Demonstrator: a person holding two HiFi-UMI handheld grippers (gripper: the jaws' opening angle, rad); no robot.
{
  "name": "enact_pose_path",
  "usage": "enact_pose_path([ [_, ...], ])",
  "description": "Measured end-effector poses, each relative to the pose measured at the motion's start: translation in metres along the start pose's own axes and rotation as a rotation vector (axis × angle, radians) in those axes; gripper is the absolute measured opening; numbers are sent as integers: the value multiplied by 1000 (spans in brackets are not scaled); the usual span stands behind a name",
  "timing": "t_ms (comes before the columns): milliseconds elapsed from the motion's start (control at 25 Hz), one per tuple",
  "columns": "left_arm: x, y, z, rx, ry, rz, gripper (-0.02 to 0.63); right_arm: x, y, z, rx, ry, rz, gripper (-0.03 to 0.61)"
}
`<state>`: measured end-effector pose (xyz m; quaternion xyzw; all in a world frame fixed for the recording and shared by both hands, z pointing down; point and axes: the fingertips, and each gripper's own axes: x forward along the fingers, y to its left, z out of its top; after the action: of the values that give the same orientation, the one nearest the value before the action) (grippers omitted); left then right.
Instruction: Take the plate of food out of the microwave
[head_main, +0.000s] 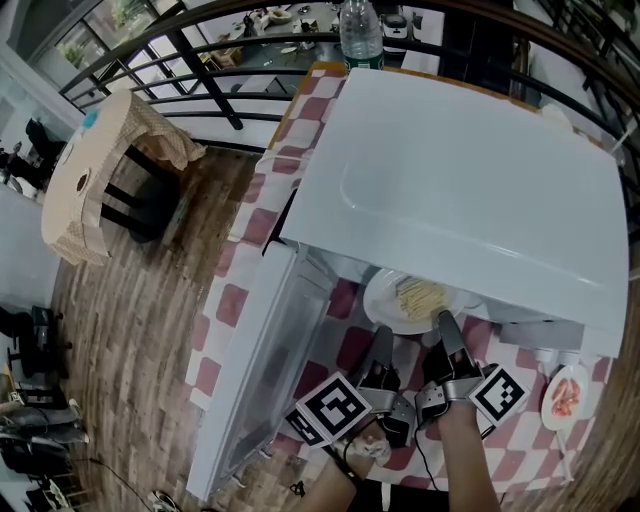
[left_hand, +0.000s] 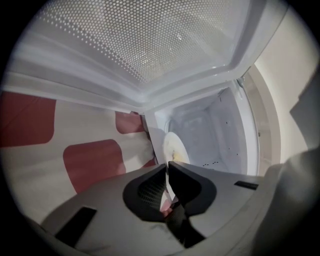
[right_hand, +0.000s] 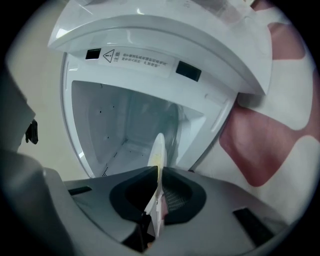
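White plate (head_main: 388, 300), lower centre by the microwave (head_main: 470, 190), was pinched at its rim by left gripper (head_main: 381, 332) and right gripper (head_main: 441, 320).

The head view looks steeply down from above and in front of the microwave (head_main: 470, 190). It takes in the microwave's top, its open door (head_main: 265, 380) and the bench (head_main: 225, 300) around it. The left gripper (left_hand: 167, 167) view and the right gripper (right_hand: 156, 172) view sit low and very near the microwave's mouth. Both are rolled sideways and face into its cavity. All three views share the plate (head_main: 400, 300) at that mouth.
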<state>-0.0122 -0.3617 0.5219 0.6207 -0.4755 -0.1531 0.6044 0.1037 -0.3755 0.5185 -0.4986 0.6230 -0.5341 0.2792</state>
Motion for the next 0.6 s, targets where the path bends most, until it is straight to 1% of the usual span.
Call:
enact_pose_path([
  [80, 0, 2, -1, 1, 6, 4, 46, -1, -2, 0, 19, -10, -14, 14],
  [280, -2, 3, -1, 12, 11, -5, 46, -3, -2, -2, 26, -33, -25, 12],
  [600, -4, -1, 1, 37, 43, -37, 46, -9, 3, -3, 5, -87, -16, 14],
])
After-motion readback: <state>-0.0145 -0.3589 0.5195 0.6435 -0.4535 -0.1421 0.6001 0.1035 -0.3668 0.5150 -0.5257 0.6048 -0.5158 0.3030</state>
